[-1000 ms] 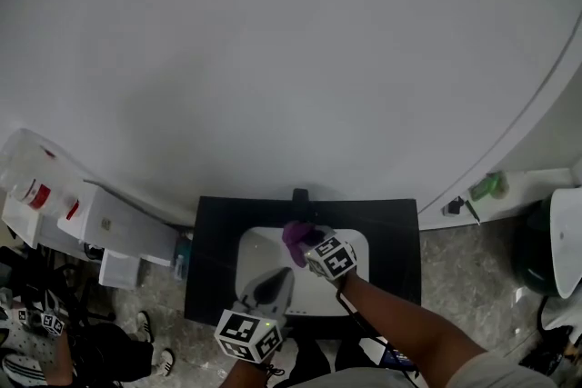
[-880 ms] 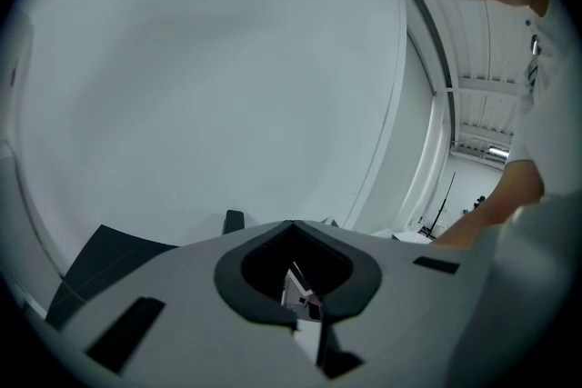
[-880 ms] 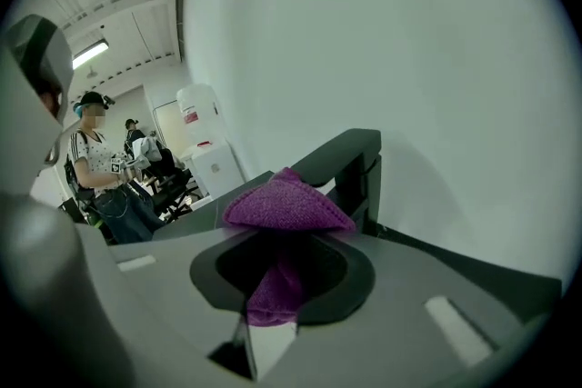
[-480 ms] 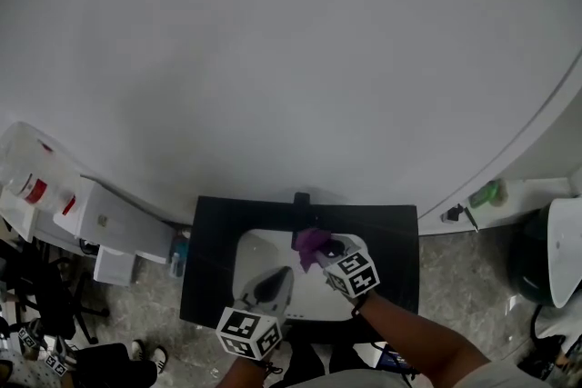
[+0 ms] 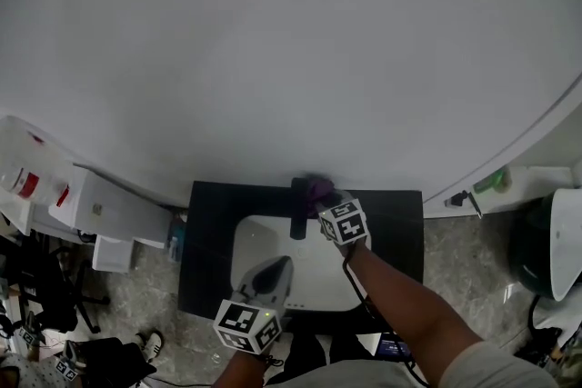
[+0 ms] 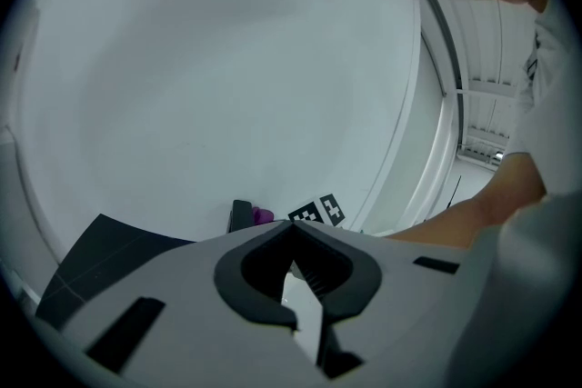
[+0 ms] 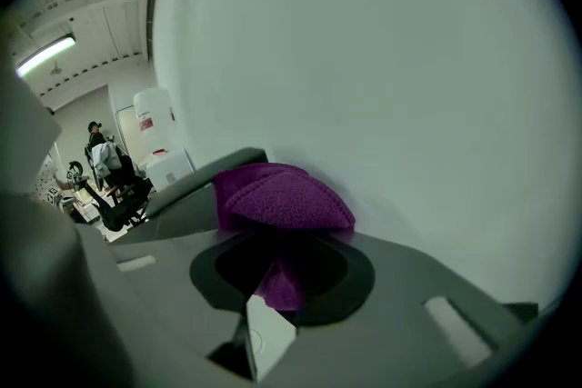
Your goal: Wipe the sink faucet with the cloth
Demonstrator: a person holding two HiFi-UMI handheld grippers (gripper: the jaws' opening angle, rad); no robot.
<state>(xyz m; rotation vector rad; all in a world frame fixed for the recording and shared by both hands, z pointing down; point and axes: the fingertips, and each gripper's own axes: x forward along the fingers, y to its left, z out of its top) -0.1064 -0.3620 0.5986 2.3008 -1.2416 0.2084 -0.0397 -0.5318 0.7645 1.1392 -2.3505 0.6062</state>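
Wiping step: right gripper (image 5: 324, 200) pinches purple cloth (image 7: 284, 195), faucet (image 5: 297, 212) just left of jaws. Left gripper (image 6: 293, 230) pressed together (empty). Next, likely: rub cloth down faucet.

– Is there any writing to read here?
– None. The cubes on the left gripper (image 5: 278, 268) and right gripper (image 5: 323, 195) show only black-and-white square patterns. The red marks on the white boxes (image 5: 27, 184) are too small to read.
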